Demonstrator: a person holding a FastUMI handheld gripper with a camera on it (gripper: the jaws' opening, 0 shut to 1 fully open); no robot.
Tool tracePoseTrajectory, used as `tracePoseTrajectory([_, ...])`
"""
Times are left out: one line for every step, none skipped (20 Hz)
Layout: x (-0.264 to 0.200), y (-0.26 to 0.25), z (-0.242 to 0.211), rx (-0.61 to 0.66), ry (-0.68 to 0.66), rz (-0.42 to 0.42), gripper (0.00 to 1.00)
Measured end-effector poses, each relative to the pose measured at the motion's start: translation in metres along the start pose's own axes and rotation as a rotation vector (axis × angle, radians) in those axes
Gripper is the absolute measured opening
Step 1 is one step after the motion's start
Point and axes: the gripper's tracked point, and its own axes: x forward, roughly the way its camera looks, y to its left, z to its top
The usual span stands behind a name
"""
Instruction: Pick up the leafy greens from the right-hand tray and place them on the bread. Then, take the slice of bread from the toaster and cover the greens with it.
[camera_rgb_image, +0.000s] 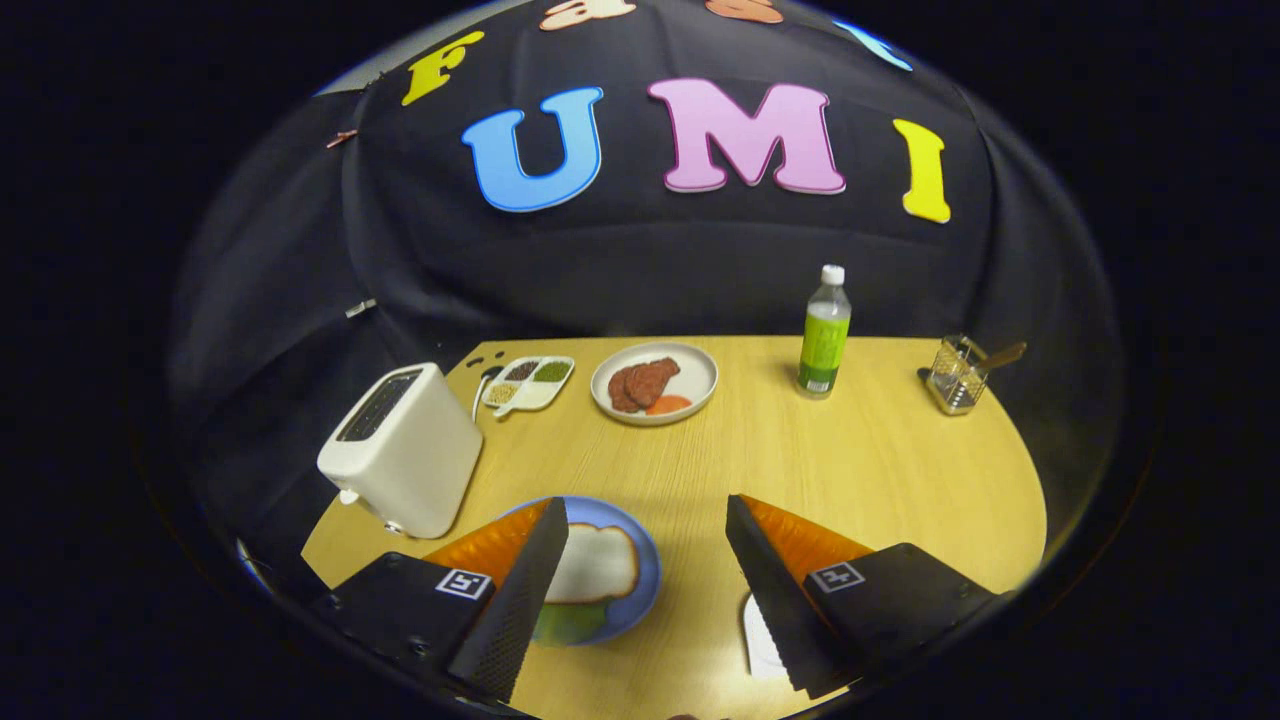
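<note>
My gripper (645, 505) is open above the wooden table, with nothing between its fingers. A blue plate (640, 585) lies partly under the left finger. On it rests a slice of bread (598, 562), and leafy greens (568, 622) stick out from under its near edge. The white toaster (400, 450) stands left of the plate, beyond the left finger; its top slots look dark. A corner of a white tray (760, 630) shows just beside the right finger, mostly hidden by it.
Further back on the table (880, 470) are a white plate with meat slices (654, 383), a divided dish of seeds (528, 383), a green bottle (824, 335) and a wire holder (958, 375) at the far right.
</note>
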Motion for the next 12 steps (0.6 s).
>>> tracePoseTrajectory([-0.011,-0.005,0.011,-0.004,-0.033,-0.004,0.99])
tracePoseTrajectory([-0.021,-0.009,0.022,-0.004,-0.065,-0.004,0.99])
tracePoseTrajectory([-0.032,-0.015,0.032,-0.004,-0.096,-0.007,0.99])
tracePoseTrajectory([-0.042,-0.022,0.041,-0.003,-0.123,-0.016,0.99])
tracePoseTrajectory([-0.052,-0.033,0.052,-0.002,-0.156,-0.027,0.99])
tracePoseTrajectory([-0.062,-0.042,0.062,0.0,-0.189,-0.04,0.99])
tracePoseTrajectory([-0.072,-0.054,0.078,0.004,-0.243,-0.061,0.98])
tracePoseTrajectory([-0.082,-0.069,0.095,0.006,-0.298,-0.089,0.99])
tracePoseTrajectory([-0.097,-0.083,0.108,0.007,-0.342,-0.117,0.98])
tracePoseTrajectory([-0.11,-0.096,0.121,0.007,-0.383,-0.14,0.98])
tracePoseTrajectory([-0.123,-0.106,0.131,0.003,-0.413,-0.157,0.98])
tracePoseTrajectory([-0.133,-0.117,0.138,-0.006,-0.435,-0.172,0.98])
